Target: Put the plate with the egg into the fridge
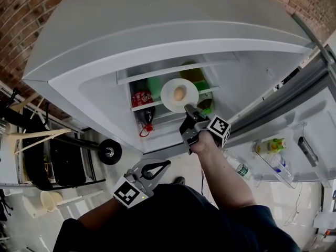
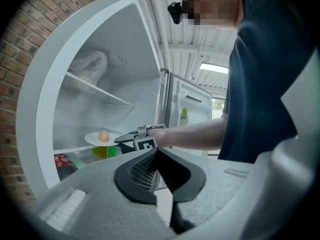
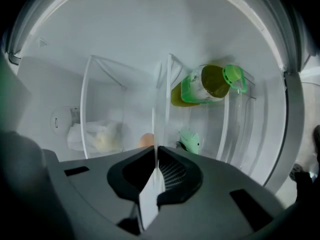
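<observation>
A white plate with a brown egg on it sits level inside the open fridge, just over a middle shelf. My right gripper is shut on the plate's near rim. In the right gripper view the plate shows edge-on between the pads, with the egg just behind it. The left gripper view shows the plate, the egg and the right gripper from the side. My left gripper hangs low outside the fridge, shut on nothing.
Red cans and a dark bottle stand under the plate's shelf, with green containers behind. A green-capped bottle lies deeper inside. The open door's rack at right holds bottles. A black cart with a wheel stands at left by the brick wall.
</observation>
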A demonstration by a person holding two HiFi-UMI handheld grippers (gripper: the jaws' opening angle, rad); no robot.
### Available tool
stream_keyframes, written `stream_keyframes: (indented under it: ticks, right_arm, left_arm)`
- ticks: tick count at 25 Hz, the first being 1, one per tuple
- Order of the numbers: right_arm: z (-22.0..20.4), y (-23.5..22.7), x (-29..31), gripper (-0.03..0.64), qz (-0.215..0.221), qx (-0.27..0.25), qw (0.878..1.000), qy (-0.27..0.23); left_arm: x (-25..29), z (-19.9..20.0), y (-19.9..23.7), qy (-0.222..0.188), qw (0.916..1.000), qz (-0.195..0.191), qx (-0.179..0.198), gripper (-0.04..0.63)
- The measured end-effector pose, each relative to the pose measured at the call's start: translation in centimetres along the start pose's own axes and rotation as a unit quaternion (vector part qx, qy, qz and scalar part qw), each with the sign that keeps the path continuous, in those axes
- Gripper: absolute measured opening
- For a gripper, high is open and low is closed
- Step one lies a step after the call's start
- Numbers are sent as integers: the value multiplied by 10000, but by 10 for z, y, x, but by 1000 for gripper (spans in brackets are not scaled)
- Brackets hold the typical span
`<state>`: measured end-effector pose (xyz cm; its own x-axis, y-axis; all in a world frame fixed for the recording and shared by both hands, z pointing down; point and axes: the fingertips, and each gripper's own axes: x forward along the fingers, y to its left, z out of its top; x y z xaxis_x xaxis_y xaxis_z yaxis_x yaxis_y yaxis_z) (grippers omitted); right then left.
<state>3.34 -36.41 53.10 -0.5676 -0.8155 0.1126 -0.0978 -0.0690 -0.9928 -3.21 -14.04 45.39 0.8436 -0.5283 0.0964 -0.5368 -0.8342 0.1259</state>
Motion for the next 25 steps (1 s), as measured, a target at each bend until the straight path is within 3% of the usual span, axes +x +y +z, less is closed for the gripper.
stream_keyframes:
  ticks: [25]
  right_arm:
    - [4, -4, 44, 34, -65, 87, 9999, -131]
  left_arm:
    - [-8, -3, 6, -5, 10000, 18, -35, 4]
